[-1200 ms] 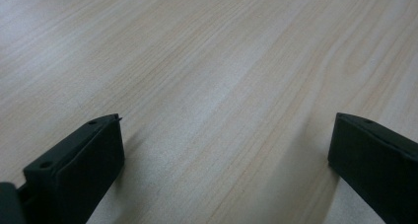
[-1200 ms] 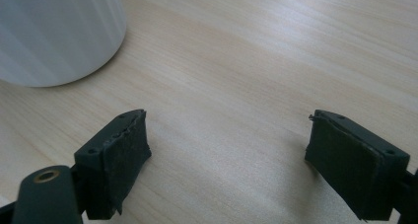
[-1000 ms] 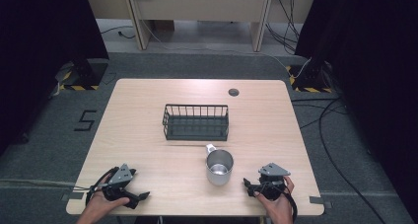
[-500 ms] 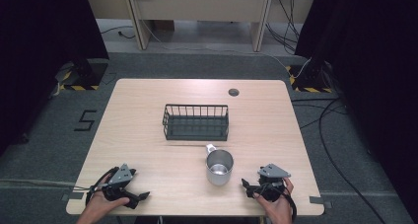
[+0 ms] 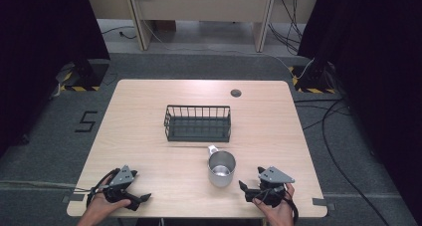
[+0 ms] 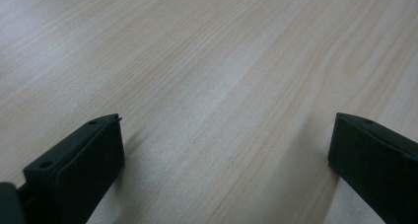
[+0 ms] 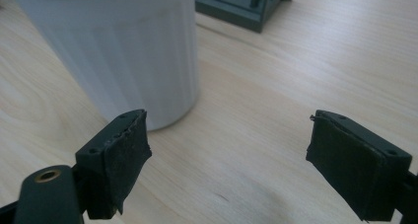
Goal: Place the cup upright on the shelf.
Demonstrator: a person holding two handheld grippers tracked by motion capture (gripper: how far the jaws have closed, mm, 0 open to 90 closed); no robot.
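A metal mug (image 5: 221, 168) stands upright on the wooden table (image 5: 149, 106), its handle toward the far side. Behind it sits a dark wire basket (image 5: 198, 123). My right gripper (image 5: 245, 188) rests near the front edge just right of the mug, open, with bare wood between its jaws. In the right gripper view the mug (image 7: 118, 46) looms just past the left jaw and the basket's corner (image 7: 241, 7) lies beyond. My left gripper (image 5: 144, 197) lies at the front left, open, over bare tabletop (image 6: 222, 86).
A small round dark cap (image 5: 236, 92) is set in the table near its far right. Cables (image 5: 343, 151) trail over the grey floor to the right. Dark curtains stand on both sides.
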